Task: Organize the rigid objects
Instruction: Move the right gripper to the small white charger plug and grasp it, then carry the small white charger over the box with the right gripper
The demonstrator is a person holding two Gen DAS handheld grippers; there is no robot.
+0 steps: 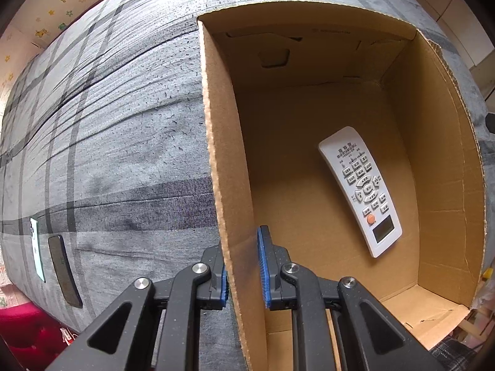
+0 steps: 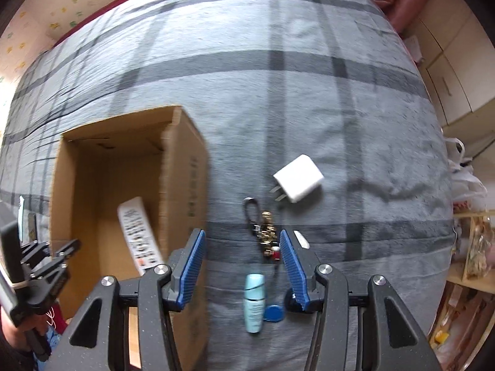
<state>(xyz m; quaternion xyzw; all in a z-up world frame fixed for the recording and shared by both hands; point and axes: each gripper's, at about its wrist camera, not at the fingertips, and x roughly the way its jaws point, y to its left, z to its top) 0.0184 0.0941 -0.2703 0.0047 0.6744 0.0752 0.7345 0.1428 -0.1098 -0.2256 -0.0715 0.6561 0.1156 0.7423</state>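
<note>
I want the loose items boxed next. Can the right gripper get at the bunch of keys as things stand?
Probably yes. The right gripper hangs open over the bunch of keys on the bedspread, with nothing covering them.

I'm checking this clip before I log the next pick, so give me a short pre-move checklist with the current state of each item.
1. Brown cardboard box held steady: ok, the left gripper is shut on its side wall.
2. White remote control already inside the box: ok, lying flat on the floor.
3. Right gripper free for a pick: ok, open with nothing between its pads.
4. Items left on the grey checked blanket: not ok, the white plug charger, bunch of keys and pale blue tube lie outside the box.
5. Next target chosen: cannot tell.
</note>
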